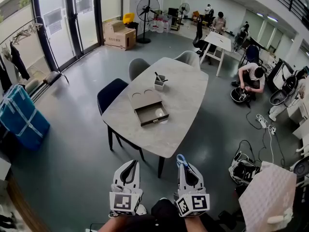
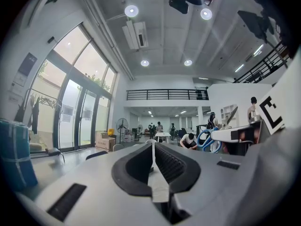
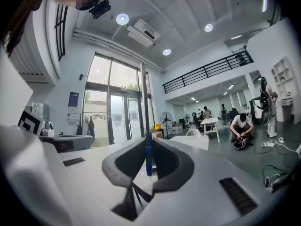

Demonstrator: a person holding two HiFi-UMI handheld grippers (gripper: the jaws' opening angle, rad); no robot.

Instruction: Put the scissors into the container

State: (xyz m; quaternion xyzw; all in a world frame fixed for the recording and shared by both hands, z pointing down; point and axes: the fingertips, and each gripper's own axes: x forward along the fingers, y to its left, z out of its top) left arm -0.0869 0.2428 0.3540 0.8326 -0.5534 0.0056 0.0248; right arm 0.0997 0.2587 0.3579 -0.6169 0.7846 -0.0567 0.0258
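Scissors [image 3: 147,157] sit pinched in my right tongs [image 1: 187,167], blue handles [image 1: 181,159] poking past the tips, so I can carry them over; my left tongs [image 1: 128,167] are closed on nothing. Both hang short of the table's [image 1: 188,105] near edge; the container [image 1: 160,82] waits near its far edge

Two tools are in hand: one left gripper [image 1: 128,164] and one right gripper [image 1: 183,164]. The count runs to one pair of scissors [image 1: 181,159], one marble table [image 1: 186,112], one container [image 1: 159,82], one open tray [image 1: 151,113], three chairs [image 1: 110,96] and two standing fans [image 1: 147,8].
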